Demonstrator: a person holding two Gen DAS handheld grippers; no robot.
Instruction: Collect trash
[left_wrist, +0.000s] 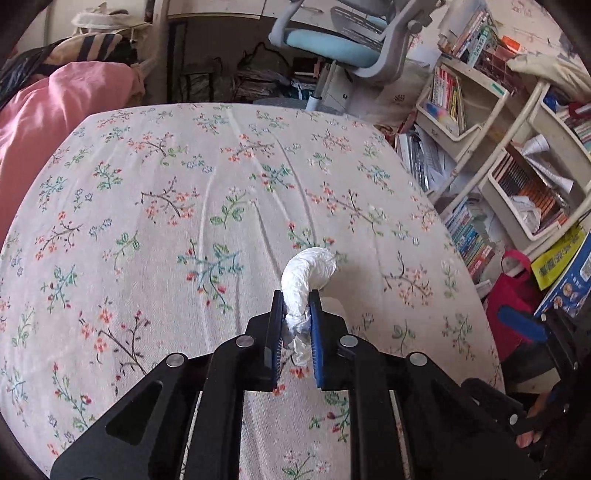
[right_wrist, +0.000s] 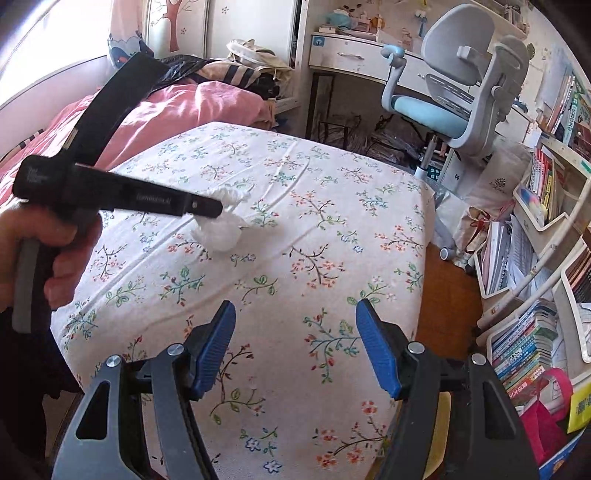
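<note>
Your left gripper (left_wrist: 296, 314) pinches the crumpled tissue (left_wrist: 308, 271), right gripper (right_wrist: 295, 347) spread empty; next, probably find a bin, unseen.

I am in a home bedroom: a bed with a flowered sheet (left_wrist: 184, 184) and pink quilt (right_wrist: 166, 107), a desk chair (right_wrist: 454, 103) at the far end, crammed bookshelves (left_wrist: 517, 147) on the right (a child's study corner, seemingly).

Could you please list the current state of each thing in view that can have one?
Left hand-held gripper: shut on the tissue.
Right hand-held gripper: open, nothing between its pads.
Tissue: crumpled, pinched at one end.
Bed sheet: spread flat, lightly creased.
Desk drawer: closed.
</note>
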